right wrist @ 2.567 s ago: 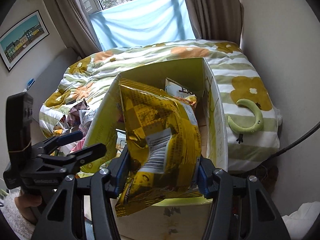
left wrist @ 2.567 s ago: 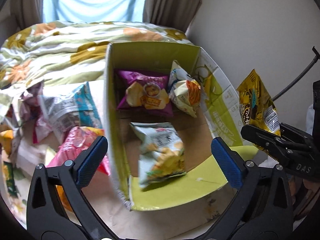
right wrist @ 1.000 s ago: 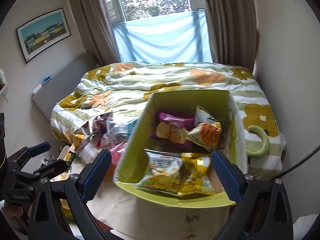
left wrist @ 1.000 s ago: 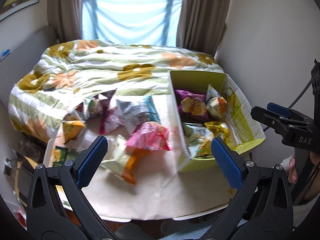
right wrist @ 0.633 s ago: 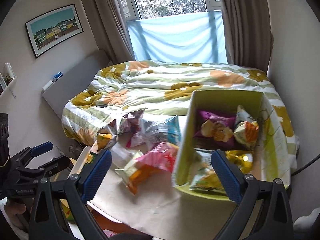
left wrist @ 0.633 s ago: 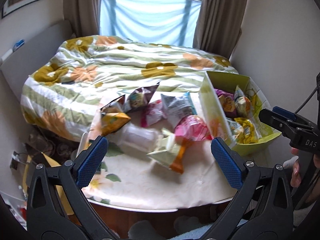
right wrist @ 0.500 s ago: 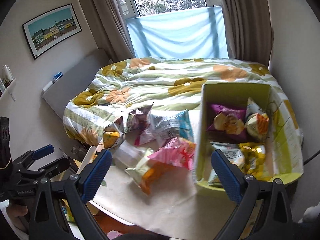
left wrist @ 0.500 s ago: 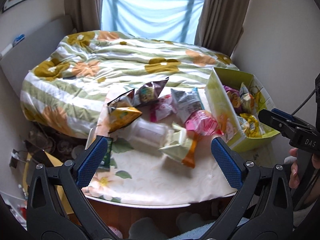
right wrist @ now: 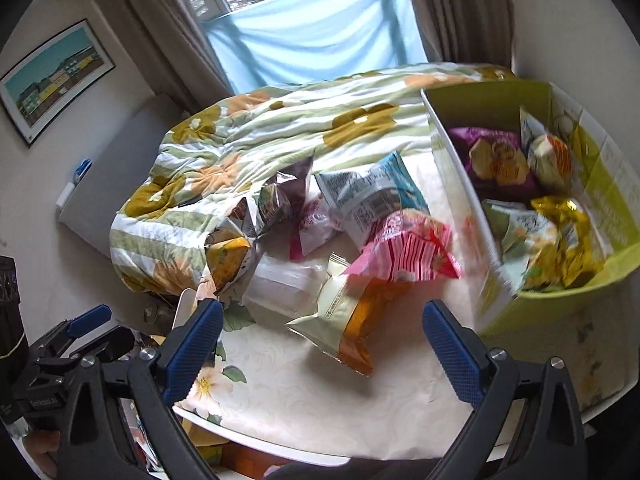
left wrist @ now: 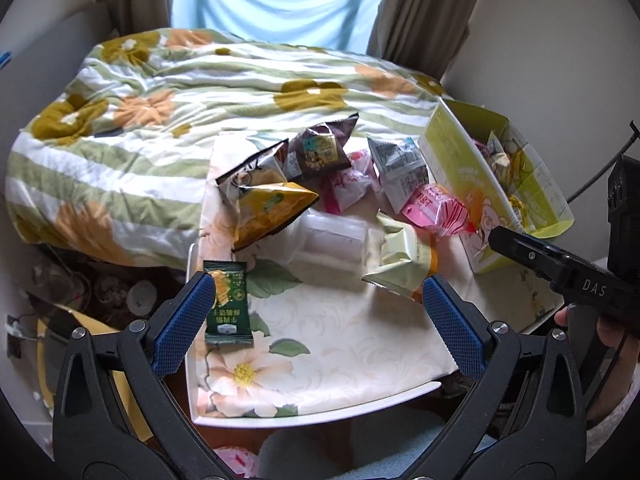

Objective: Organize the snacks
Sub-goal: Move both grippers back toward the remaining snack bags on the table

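Observation:
Several snack bags lie heaped on the floral table cloth [left wrist: 340, 360]: a pink bag [left wrist: 436, 210], a pale green and orange bag [left wrist: 400, 258], a yellow bag [left wrist: 268, 208], a dark green packet [left wrist: 228, 304]. The green cardboard box [left wrist: 452, 168] at the right holds a purple bag [right wrist: 496, 160], a gold bag [right wrist: 568, 232] and others. My left gripper [left wrist: 316, 312] is open and empty above the table's near side. My right gripper [right wrist: 320, 336] is open and empty over the pale green bag [right wrist: 344, 312], left of the box [right wrist: 540, 308].
A bed with a flowered quilt [left wrist: 160, 112] lies behind the table. A clear plastic tub [left wrist: 332, 240] sits among the bags. The wall is right of the box. The table's front edge [left wrist: 320, 416] is near me.
The right gripper let the gold bag drop into the box and opened. Both grippers have pulled back and swung left, so the heap of bags now fills the views.

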Available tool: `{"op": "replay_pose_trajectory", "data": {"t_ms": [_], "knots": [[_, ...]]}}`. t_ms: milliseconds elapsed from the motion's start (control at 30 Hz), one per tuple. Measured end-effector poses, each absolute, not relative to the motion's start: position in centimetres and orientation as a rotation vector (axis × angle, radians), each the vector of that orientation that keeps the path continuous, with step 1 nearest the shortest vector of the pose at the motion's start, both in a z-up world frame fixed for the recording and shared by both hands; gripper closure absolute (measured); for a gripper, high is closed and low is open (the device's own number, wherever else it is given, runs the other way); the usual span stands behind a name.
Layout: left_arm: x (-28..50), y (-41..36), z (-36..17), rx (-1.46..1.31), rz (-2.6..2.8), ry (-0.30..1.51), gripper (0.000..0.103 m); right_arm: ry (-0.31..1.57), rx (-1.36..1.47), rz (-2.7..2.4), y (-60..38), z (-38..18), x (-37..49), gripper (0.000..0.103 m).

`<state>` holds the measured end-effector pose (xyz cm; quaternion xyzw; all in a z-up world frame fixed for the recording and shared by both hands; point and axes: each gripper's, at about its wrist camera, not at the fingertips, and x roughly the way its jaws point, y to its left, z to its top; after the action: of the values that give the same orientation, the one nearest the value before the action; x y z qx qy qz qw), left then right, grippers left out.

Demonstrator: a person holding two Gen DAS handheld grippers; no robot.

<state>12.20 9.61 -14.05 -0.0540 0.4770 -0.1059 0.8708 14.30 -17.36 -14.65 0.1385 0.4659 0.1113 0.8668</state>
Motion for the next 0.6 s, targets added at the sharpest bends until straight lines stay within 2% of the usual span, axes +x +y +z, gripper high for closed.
{"op": "replay_pose_trajectory", "data": {"t_ms": [367,600], "knots": [[19.4,6.6,-23.0,-0.136,-0.297,1.129,0.001,1.085,0.416,0.143,-17.3,-20.9,17.0,0.004],[22.3,2.9,-27.4,-0.037,-0.313,1.188,0.001,1.147,0.472,0.087,-18.5,-23.8,18.6,0.004]]}}
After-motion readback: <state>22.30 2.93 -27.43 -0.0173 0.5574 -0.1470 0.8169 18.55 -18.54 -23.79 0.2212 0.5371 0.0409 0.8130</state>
